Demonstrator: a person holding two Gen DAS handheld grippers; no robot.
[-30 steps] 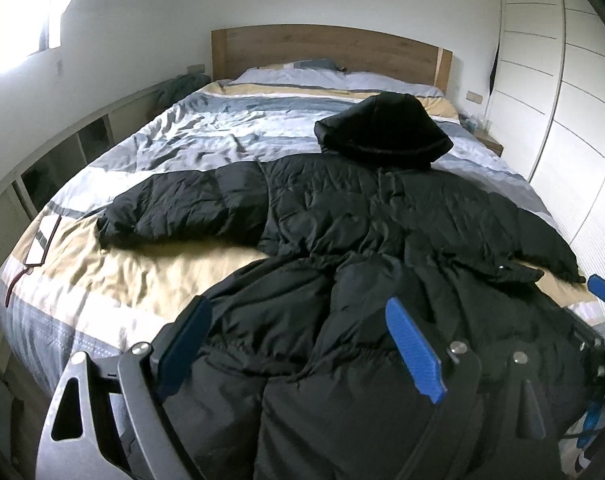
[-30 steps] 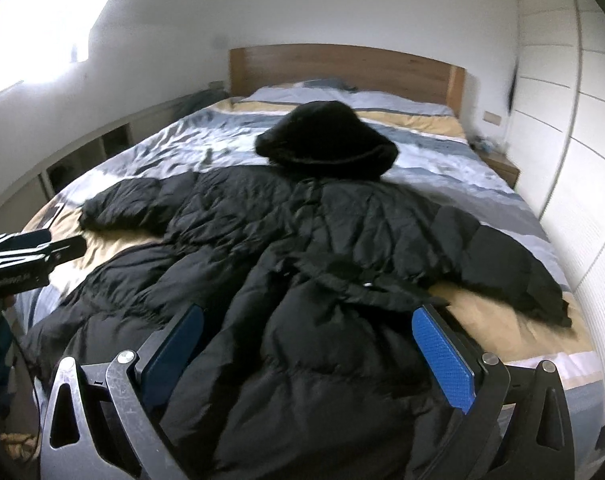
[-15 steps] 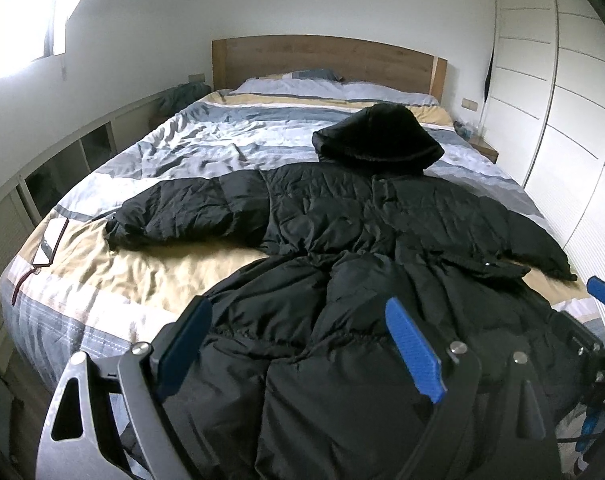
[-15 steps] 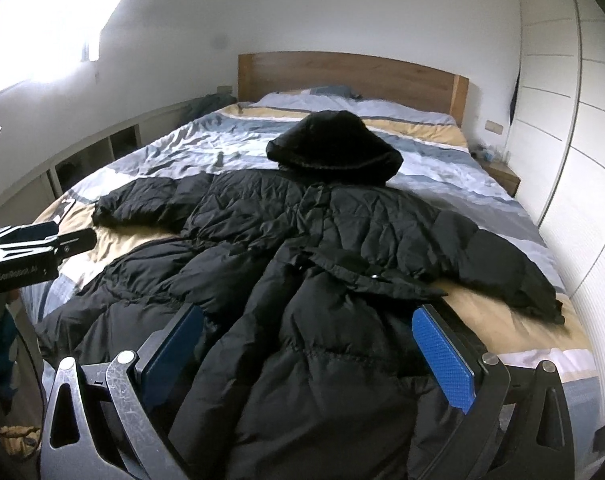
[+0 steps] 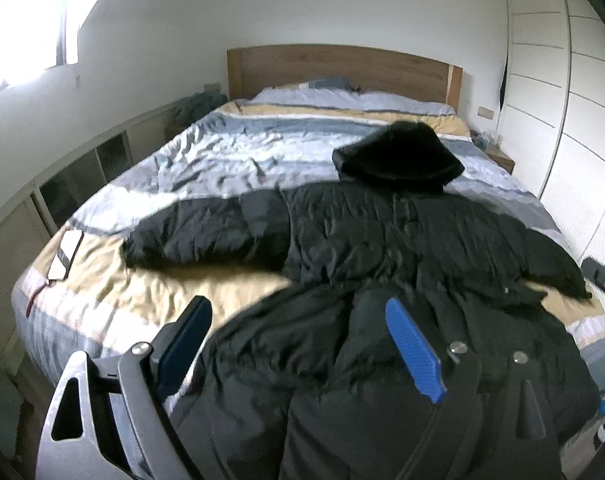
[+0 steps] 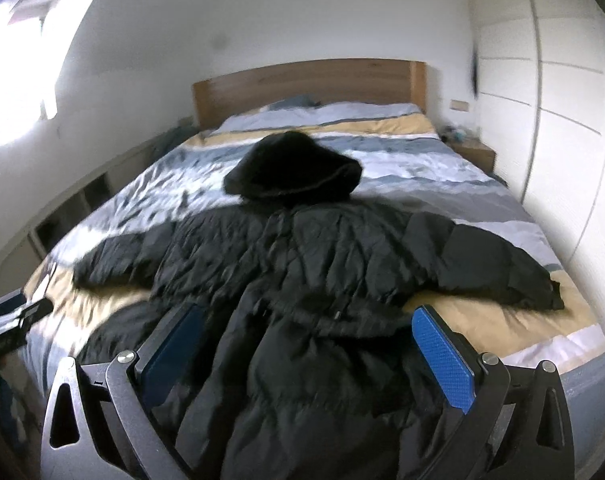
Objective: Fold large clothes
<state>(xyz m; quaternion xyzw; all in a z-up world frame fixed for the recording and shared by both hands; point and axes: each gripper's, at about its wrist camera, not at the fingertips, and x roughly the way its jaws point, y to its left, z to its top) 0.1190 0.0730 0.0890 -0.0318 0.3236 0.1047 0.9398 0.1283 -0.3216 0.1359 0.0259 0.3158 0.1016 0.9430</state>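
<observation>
A black coat (image 6: pixel 302 272) lay spread on the bed (image 5: pixel 230 152), sleeves out, hood toward the headboard, nothing folded yet. Both the left tongs (image 5: pixel 298 344) and right tongs (image 6: pixel 302 352) hung open above its hem, empty. Next, probably, each would need to grip a sleeve or hem edge.

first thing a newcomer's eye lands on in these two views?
The big black puffer coat spread flat across the striped bed, sleeves out to both sides and its hood pointing toward the wooden headboard. Next, the blue-padded open left gripper and right gripper over the coat's lower half near the foot of the bed, holding nothing. A phone-like slab lies at the bed's left edge.
</observation>
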